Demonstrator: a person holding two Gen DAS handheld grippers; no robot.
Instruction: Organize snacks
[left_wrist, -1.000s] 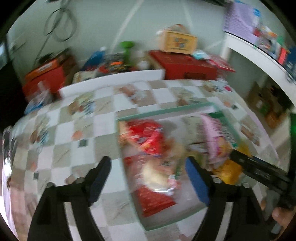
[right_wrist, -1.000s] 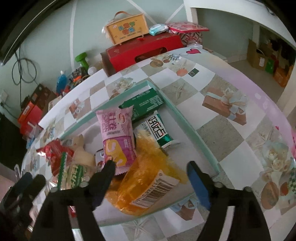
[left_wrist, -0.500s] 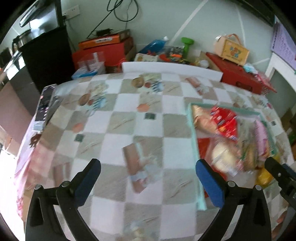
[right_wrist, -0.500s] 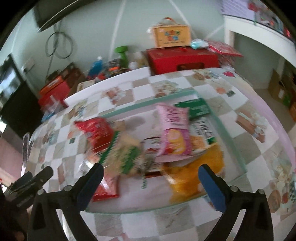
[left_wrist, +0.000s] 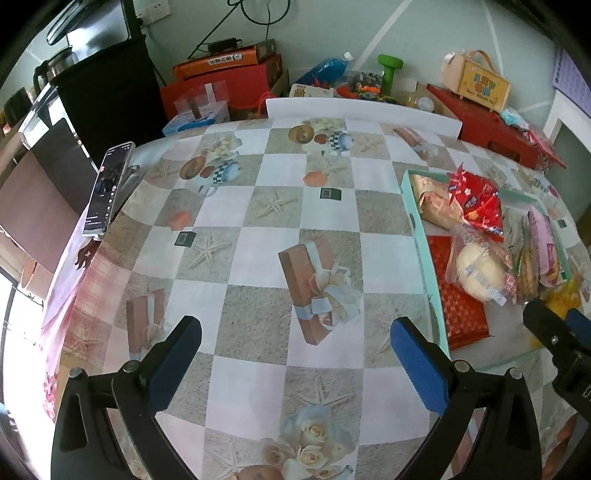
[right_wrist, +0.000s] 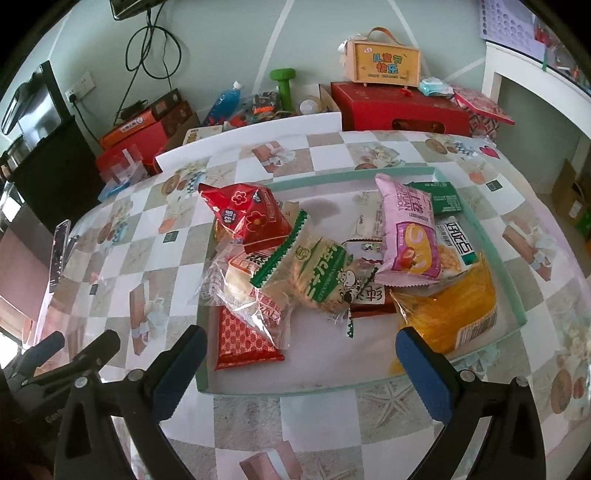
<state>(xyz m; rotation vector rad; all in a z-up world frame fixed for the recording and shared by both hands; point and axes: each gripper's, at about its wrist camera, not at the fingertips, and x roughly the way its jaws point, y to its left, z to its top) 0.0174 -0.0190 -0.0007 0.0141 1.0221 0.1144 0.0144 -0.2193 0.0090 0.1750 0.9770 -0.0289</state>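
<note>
While empty, both grippers (left_wrist: 295, 345) (right_wrist: 301, 354) tilted downward

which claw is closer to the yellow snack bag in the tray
Right. The right claw hovers open over the tray's near edge, one finger just in front of the yellow snack bag. The left claw is open over bare tablecloth, left of the tray.

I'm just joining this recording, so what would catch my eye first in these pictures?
A shallow mint-green tray heaped with snack packets sits on the checkered tablecloth: a red flowered bag at its left, a pink packet and an orange bag at its right. The right hand-held gripper hangs open at the tray's near edge.
</note>
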